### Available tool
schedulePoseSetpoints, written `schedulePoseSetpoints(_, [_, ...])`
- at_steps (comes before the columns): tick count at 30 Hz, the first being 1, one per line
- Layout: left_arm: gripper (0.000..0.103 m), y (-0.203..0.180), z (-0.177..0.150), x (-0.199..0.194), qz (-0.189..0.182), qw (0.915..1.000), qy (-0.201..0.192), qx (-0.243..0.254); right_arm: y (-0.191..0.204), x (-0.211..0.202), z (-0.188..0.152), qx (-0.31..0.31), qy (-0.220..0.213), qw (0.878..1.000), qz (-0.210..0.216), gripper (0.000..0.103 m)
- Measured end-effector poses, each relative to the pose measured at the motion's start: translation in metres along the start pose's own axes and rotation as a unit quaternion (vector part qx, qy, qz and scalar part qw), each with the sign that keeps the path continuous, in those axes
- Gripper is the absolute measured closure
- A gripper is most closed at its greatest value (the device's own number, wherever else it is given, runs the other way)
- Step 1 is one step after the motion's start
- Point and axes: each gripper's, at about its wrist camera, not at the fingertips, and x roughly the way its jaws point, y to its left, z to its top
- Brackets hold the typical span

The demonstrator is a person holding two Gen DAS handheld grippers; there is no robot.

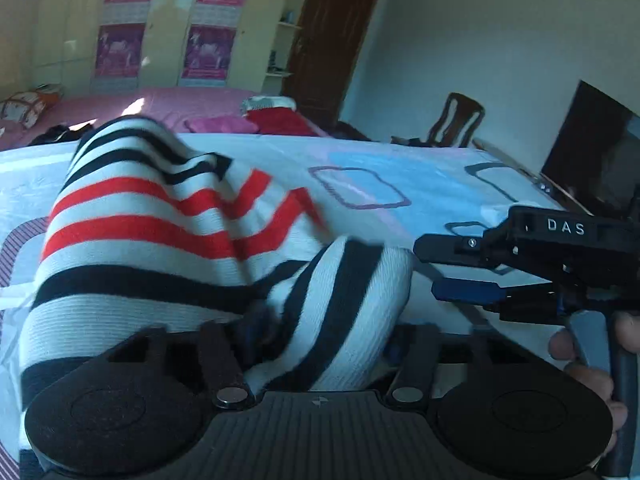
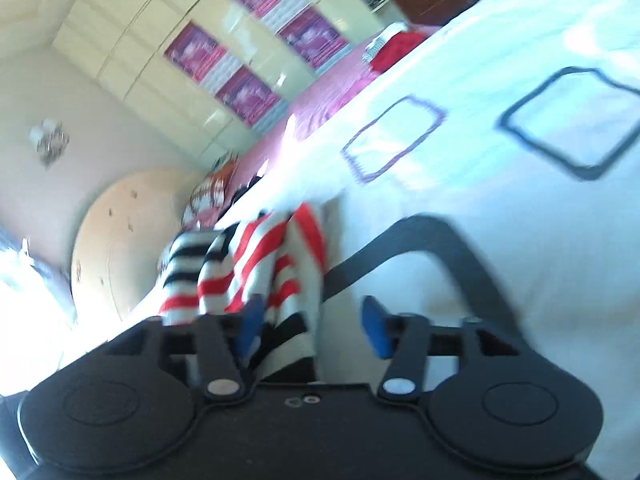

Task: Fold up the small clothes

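Observation:
A small knit garment (image 1: 168, 216) with white, red and navy stripes is bunched and lifted over a pale patterned sheet (image 1: 360, 168). My left gripper (image 1: 320, 336) is mostly covered by the cloth, which drapes between its fingers; I cannot tell how its jaws stand. My right gripper (image 1: 436, 268) shows at the right of the left wrist view, jaws apart, just clear of the cloth. In the tilted, blurred right wrist view the right gripper (image 2: 312, 328) is open, and the garment (image 2: 256, 264) hangs by its left blue pad (image 2: 250, 326).
A pink bed (image 1: 168, 104) with red and pink clothes (image 1: 280, 118) lies behind the sheet. A cream wardrobe (image 1: 168, 20), a brown door (image 1: 332, 40), a wooden chair (image 1: 456, 120) and a dark screen (image 1: 592, 148) stand beyond.

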Motion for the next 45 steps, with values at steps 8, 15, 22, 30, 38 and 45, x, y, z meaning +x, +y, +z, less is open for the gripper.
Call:
schedulePoseSetpoints(8, [0.023,0.033,0.002,-0.104,0.029,0.9964,-0.059,-0.054,0.005,-0.009,0.005,0.024,0.048,0.994,0.093,0.038])
schedulePoseSetpoints(15, [0.024,0.119,-0.017,-0.095,0.121,0.9828,-0.018,-0.138,0.029,0.031,-0.007,0.061,0.141,0.981,0.119,0.029])
schedulePoseSetpoints(22, [0.023,0.127,-0.022,-0.068,0.108,0.9775,-0.045,-0.175,0.066,0.069,-0.009,-0.052,0.160,0.985,0.044,0.074])
schedulePoseSetpoints(30, [0.023,0.122,-0.019,-0.057,0.101,0.9783,-0.061,-0.171,0.073,0.017,-0.018,-0.154,0.044,0.980,0.117,0.078])
schedulePoseSetpoints(38, [0.023,0.120,-0.017,-0.040,0.093,0.9811,-0.029,-0.167,0.022,0.032,-0.028,-0.052,0.091,0.991,0.086,0.072])
schedulePoseSetpoints(45, [0.024,0.146,0.013,-0.038,0.085,0.9804,-0.052,-0.170,0.037,0.042,0.021,-0.073,0.056,0.994,0.058,0.048])
